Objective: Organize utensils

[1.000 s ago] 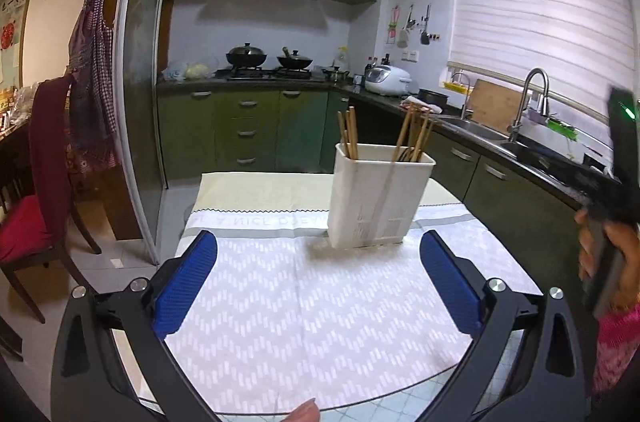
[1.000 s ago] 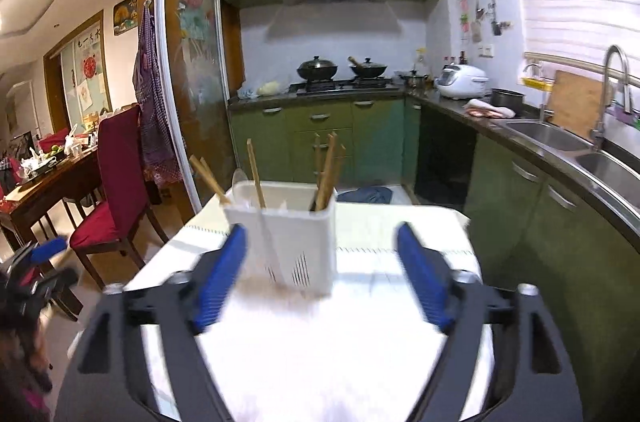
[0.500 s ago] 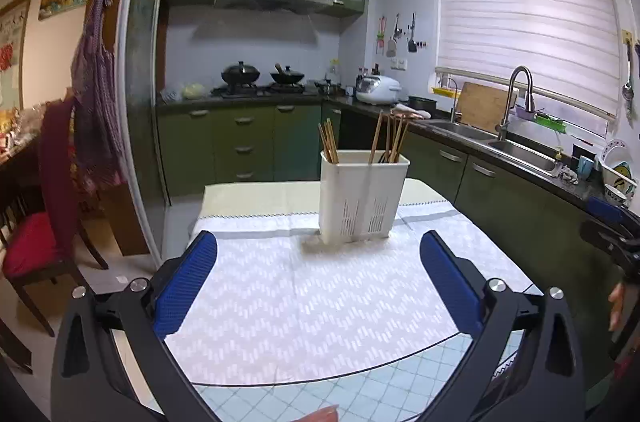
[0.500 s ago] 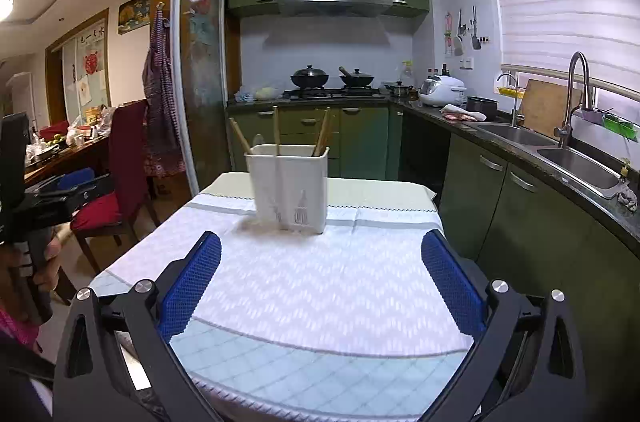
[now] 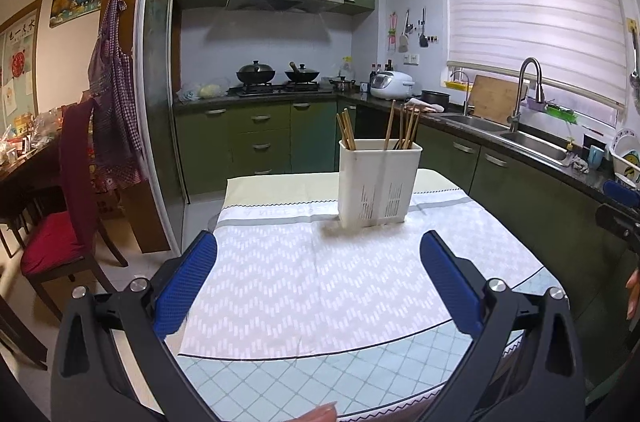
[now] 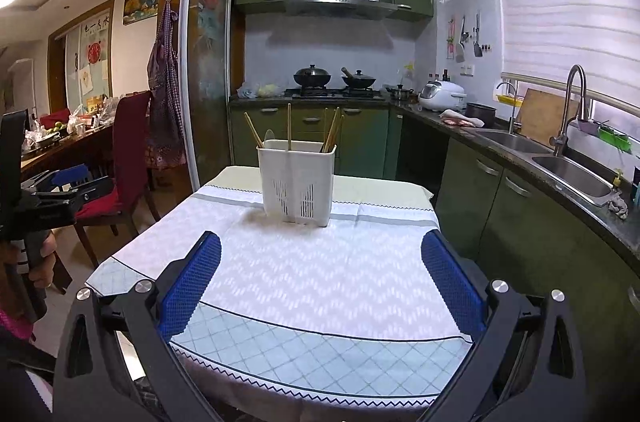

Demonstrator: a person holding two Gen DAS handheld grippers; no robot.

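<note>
I held both grippers back from the table's near edge: the left gripper gaped wide and empty, and the right gripper had just finished spreading, nothing between its blue pads. The white utensil holder stood upright on the patterned tablecloth toward the far side, wooden chopsticks leaning inside it.

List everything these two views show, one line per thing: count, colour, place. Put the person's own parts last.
utensil holder: one, white, slotted, standing on the cloth at the table's far side.
chopsticks: several, wooden, upright in the holder.
spoon: one, pale, handle-down in the holder; seen only from the right wrist.
tablecloth: one, white zigzag pattern, over a blue checked table cover.
woks: two, black, lidded, on the stove.
rice cooker: one, white, on the counter.
cutting board: one, wooden, leaning behind the sink.
chair: one, dark red, left of the table.
left gripper: blue pads, open, empty.
right gripper: blue pads, open, empty.
hand: one, holding the left gripper's handle.
</note>
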